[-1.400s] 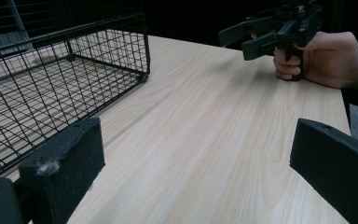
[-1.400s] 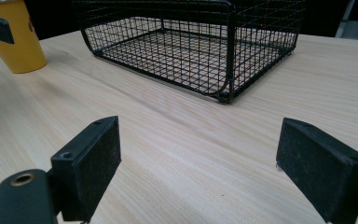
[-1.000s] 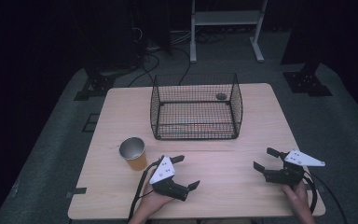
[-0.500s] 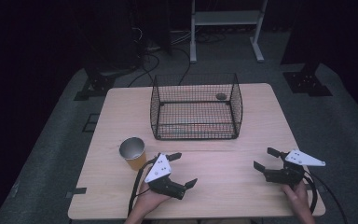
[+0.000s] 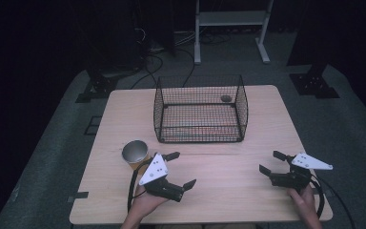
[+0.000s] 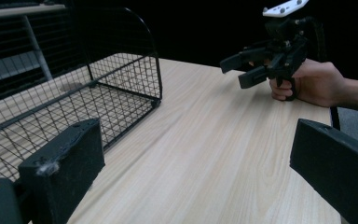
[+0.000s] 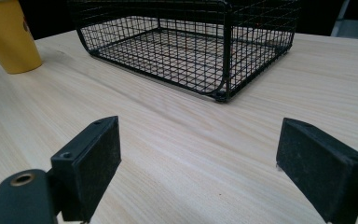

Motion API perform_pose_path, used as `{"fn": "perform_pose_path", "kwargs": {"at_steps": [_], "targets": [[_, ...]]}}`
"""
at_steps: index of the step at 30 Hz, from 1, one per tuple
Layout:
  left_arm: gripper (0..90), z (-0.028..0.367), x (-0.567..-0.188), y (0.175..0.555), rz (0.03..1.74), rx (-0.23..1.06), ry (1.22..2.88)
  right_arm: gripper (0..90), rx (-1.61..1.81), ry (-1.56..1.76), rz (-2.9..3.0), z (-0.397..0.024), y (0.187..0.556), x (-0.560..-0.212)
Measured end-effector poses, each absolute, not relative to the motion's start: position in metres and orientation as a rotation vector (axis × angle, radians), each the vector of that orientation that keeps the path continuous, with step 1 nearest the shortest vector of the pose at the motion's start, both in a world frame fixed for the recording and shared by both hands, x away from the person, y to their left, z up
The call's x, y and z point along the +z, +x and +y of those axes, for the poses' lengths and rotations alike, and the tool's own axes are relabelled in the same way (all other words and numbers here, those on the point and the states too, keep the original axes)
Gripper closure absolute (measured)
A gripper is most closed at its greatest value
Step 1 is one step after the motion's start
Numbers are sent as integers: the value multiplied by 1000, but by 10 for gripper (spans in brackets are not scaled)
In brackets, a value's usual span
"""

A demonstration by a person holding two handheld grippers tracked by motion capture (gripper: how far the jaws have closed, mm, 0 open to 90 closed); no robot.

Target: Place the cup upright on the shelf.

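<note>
Starting state. The left gripper [image 5: 181, 169] and right gripper [image 5: 272, 163] rest low over the worktop [image 5: 228, 191], fingers spread wide and empty. The yellow cup [image 5: 135, 153] stands just beside the left gripper, in front of the wire basket [image 5: 200, 107]. Nothing is grasped; apparently all work remains.

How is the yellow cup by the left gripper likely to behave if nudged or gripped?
The yellow cup looks thin-walled and empty, so probably light and apt to slide. It tapers to a narrower base, so a high push may tip it. Its open rim could dent under the left gripper.
</note>
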State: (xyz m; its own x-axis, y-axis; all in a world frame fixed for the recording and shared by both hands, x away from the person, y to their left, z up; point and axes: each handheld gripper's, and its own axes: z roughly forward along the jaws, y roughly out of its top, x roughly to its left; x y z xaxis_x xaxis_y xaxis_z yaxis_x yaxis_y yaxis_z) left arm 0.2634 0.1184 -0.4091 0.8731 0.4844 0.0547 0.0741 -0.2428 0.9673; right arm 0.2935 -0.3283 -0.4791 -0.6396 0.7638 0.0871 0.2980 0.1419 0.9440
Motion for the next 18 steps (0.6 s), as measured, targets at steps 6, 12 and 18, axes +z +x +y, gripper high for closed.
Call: {"fn": "perform_pose_path", "kwargs": {"at_steps": [6,12,18], "targets": [[24,126,-399,261,429,421,1789,128,1509,1021,2009,-329,294,-479],[22,134,-390,260,426,450,1780,127,1510,1025,2010,-329,294,-479],[19,140,-383,258,431,473,1774,128,1506,1018,2010,-328,294,-479]]}}
